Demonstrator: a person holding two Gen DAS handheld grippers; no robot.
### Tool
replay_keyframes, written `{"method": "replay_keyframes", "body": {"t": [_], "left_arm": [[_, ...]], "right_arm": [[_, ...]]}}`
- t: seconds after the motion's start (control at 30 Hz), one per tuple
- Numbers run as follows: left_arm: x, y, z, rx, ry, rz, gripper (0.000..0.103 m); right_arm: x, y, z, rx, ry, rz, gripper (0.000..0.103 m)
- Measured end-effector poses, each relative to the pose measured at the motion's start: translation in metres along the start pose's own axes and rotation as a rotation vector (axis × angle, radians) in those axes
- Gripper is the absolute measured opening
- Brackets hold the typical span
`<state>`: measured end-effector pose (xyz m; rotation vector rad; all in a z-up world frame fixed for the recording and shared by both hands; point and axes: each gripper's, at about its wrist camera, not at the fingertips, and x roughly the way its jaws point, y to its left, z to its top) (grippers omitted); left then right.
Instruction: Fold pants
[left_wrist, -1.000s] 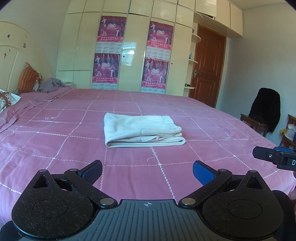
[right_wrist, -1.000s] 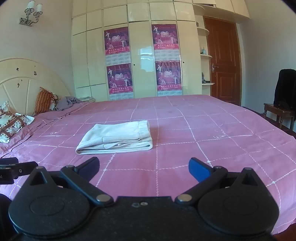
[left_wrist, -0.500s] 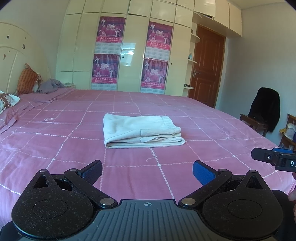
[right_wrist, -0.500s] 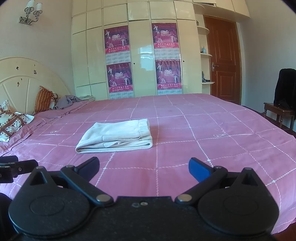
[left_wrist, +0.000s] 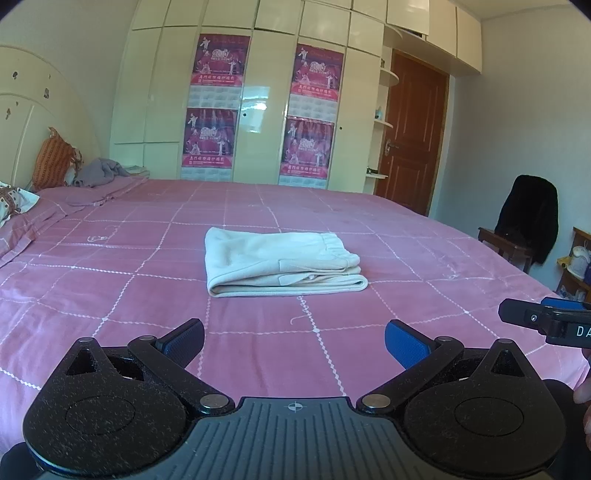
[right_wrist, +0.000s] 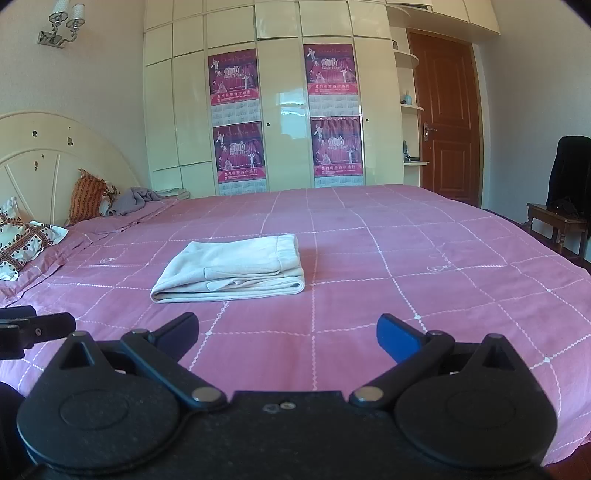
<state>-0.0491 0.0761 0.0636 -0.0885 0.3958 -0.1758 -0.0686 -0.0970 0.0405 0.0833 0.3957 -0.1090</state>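
Left wrist view: one bed (left_wrist: 110, 295) with a pink checked cover fills the frame. One pair of cream pants (left_wrist: 280, 264), folded into a compact rectangle, lies flat near the bed's centre, well apart from both claws. The fold appears complete. Two claws are present. The left claw (left_wrist: 294, 341) stands wide and empty. The right claw (right_wrist: 287, 334) likewise stands wide, holding nothing. Risk: any further contact with the stacked layers could drag the top layer and undo the fold; the loose lower edge would likely shift first. One orange cushion (left_wrist: 51, 158) rests by the headboard.
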Motion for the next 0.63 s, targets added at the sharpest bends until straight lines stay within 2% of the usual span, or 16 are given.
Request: {"method": "replay_keyframes", "body": {"t": [0.63], "left_arm": [[-0.0053,-0.0065,0.0023,0.014,-0.018,-0.01,0.103]], "right_arm": [[0.0102,-0.0028,-0.0036,-0.012,0.02,-0.006,0.103]]}}
